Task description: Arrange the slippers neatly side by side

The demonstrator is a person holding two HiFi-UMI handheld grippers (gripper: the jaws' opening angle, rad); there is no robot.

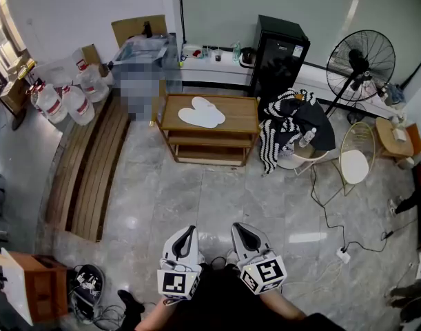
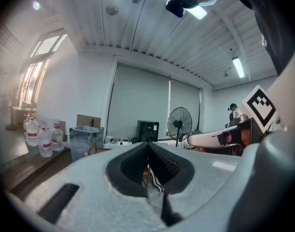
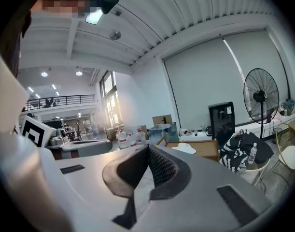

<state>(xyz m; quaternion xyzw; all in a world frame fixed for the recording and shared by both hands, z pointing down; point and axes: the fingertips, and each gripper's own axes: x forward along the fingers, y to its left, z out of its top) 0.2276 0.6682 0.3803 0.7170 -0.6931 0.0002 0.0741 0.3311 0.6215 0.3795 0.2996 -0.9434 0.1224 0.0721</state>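
Two white slippers lie close together, partly overlapping, on top of a low wooden table across the room. The right gripper view shows the same slippers far ahead on that table. My left gripper and right gripper are held side by side near my body at the bottom of the head view, far from the table. The left gripper has its jaws together with nothing between them. The right gripper is likewise shut and empty.
A black cabinet and a standing fan stand behind the table. A striped cloth drapes a chair to its right, beside a white chair. Water jugs and wooden planks lie left. Cables trail over the floor.
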